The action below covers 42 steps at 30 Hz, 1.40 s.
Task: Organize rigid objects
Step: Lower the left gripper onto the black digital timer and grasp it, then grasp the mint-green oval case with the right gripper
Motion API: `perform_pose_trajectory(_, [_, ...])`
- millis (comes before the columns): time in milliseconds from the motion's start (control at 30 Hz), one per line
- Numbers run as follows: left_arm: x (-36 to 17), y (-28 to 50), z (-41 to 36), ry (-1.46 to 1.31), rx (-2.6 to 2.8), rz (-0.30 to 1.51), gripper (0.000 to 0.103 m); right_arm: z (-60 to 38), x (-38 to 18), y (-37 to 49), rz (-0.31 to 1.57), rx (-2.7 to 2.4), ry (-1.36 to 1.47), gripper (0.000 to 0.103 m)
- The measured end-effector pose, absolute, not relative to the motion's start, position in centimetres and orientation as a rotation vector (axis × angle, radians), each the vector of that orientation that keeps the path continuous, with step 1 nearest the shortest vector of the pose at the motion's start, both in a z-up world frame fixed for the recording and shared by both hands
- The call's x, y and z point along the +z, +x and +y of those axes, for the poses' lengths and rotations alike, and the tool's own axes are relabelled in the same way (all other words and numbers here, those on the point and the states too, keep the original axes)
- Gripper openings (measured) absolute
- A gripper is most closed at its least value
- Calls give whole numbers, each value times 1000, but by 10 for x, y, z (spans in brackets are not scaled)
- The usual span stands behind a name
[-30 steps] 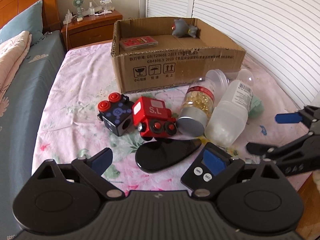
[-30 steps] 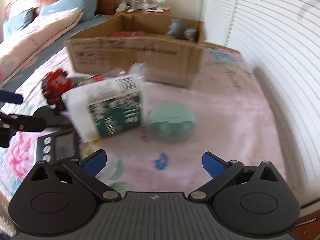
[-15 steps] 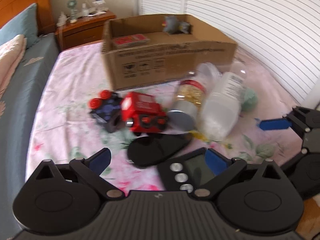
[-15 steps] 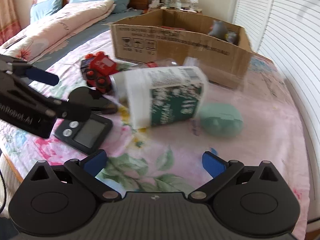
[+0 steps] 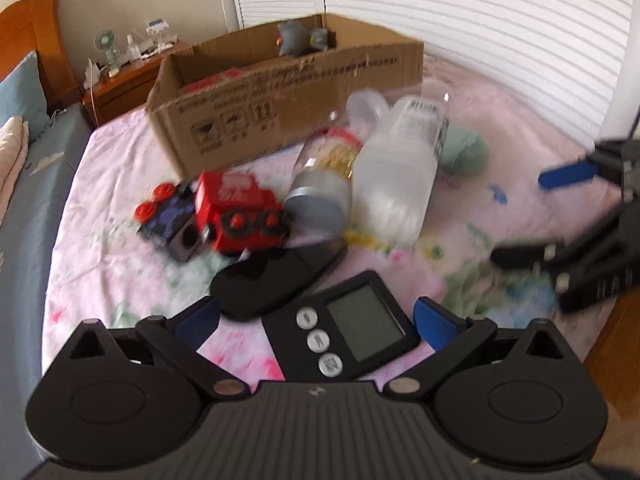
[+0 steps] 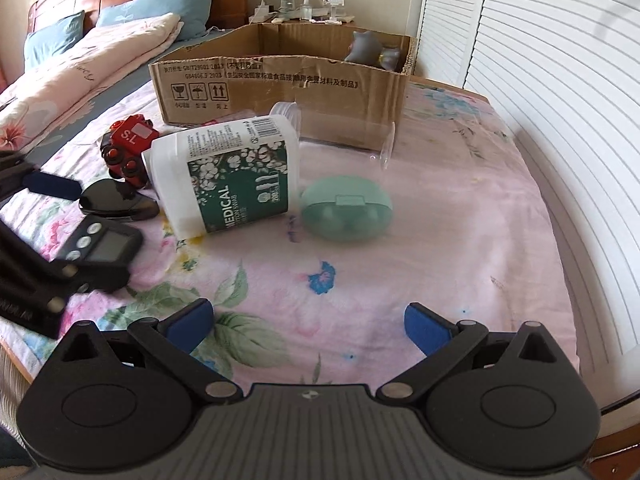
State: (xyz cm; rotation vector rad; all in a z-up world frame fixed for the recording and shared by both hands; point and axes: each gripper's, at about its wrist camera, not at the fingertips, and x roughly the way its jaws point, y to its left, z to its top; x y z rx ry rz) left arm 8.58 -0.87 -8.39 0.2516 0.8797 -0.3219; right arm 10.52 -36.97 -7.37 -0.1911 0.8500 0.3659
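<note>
Straddling the timer (image 5: pixel 352 334), left gripper (image 5: pixel 316 320) spread wide, fingers not touching it. Right gripper (image 6: pixel 308 322) spread, empty; green case (image 6: pixel 346 207) ahead, swab jar (image 6: pixel 226 176) ahead-left.

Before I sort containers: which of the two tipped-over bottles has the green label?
The white cotton-swab bottle, beside the mint case. The other bottle is clear with yellow contents.

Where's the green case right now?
Right wrist view, centre: the green case lies on the bedspread just right of the swab jar, in front of the box.
</note>
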Motion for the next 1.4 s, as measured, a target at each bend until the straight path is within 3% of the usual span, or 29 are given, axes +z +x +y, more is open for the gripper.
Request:
perform_pose_trajectory(267, [-84,77,37,112,-282,943,102,-373,-74,107,841,358,-186,103])
perform_pose_trajectory(567, [-83,68,17,149,-332,952,102,-388,-76,115,820,325,-169,103])
perform_pose_trajectory(833, [-79,72,19,132,-322,927,79,-393,-78,131,804,337,-173,103])
perform_pose_trajectory(1033, [-78,76,23,127,-316,922,77,-382,-79,151,785,369,-184,102])
perform_pose_trajectory(1267, [-78,74,23,132,-318,918,75,-373,-75,164,754,413,-227,88])
perform_pose_trajectory(1400, [-77,73,19,161,-341,900,73,-372,-73,168,748,454,-234,73])
